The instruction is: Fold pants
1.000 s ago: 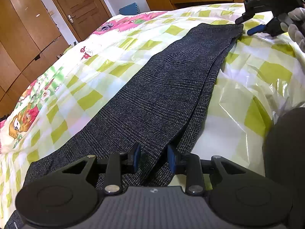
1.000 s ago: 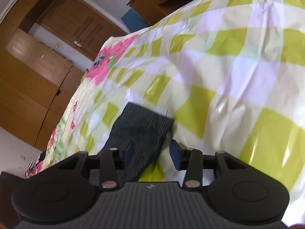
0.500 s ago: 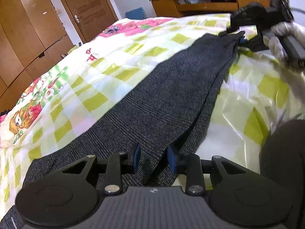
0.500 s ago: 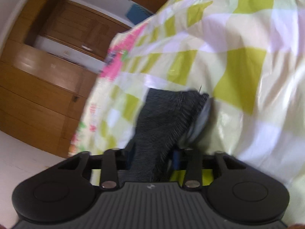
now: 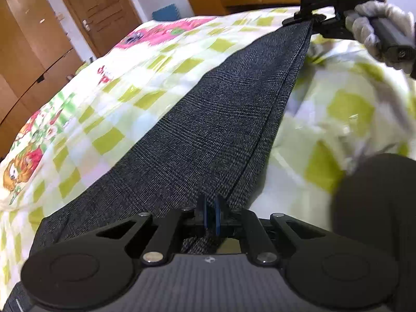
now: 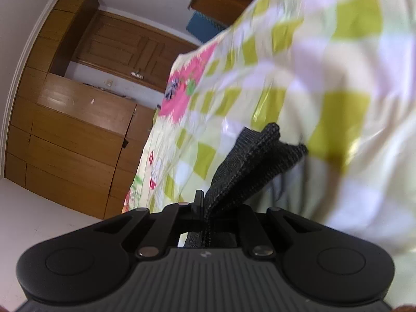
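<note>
Both tools [image 5: 210, 214] [image 6: 205, 208] pinch pants [image 5: 221, 119] taut.

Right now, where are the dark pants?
In the left wrist view the pants stretch across the checked bedspread, pinched near the camera by the left gripper and at the far end by the right gripper.

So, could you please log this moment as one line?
left gripper: shut on pants | right gripper: shut on pants | pants stretched above bedspread
</note>
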`<state>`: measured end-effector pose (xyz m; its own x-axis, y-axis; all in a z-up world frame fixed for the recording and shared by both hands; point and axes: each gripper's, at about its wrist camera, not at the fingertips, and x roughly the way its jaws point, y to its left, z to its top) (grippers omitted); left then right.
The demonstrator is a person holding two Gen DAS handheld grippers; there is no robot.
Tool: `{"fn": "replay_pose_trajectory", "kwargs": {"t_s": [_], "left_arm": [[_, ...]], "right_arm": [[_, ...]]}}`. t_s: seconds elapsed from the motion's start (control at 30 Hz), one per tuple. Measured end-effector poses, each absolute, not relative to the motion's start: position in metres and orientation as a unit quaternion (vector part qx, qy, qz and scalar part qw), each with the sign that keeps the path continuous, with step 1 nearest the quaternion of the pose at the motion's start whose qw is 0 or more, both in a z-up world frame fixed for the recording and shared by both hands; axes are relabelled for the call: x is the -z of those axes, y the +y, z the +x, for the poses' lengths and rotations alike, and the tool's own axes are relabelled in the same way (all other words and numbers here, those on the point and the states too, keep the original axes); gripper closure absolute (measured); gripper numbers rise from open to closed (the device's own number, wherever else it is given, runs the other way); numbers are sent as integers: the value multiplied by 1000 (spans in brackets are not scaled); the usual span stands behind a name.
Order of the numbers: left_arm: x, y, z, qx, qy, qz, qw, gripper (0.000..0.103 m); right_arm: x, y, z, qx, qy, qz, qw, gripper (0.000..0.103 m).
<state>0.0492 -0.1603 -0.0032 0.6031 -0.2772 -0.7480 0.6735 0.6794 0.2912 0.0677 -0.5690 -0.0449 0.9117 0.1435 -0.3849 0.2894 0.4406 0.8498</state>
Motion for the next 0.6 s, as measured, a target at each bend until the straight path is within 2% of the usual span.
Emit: {"fn": "replay_pose_trajectory", "kwargs": {"t_s": [0.13,0.23,0.37,0.5,0.6], "left_arm": [[5,-153,36,281,342,297,846,78],[-1,-131,36,266,356,269,854,76],[-7,-99,35,244,359,242,868,75],[-1,-82,32,238,349,265,867,74],[4,-74,27,242,337,291,862,72]], "right_arm": [[63,-584,68,105,286,510,804,90],[40,-581,41,131,273,469,830,82],[-9,-537,16,112,294,317,895,81],[-41,-421,35,-74,353,145,921,80],[-34,-325,48,-193,391,-14,900,76]]}}
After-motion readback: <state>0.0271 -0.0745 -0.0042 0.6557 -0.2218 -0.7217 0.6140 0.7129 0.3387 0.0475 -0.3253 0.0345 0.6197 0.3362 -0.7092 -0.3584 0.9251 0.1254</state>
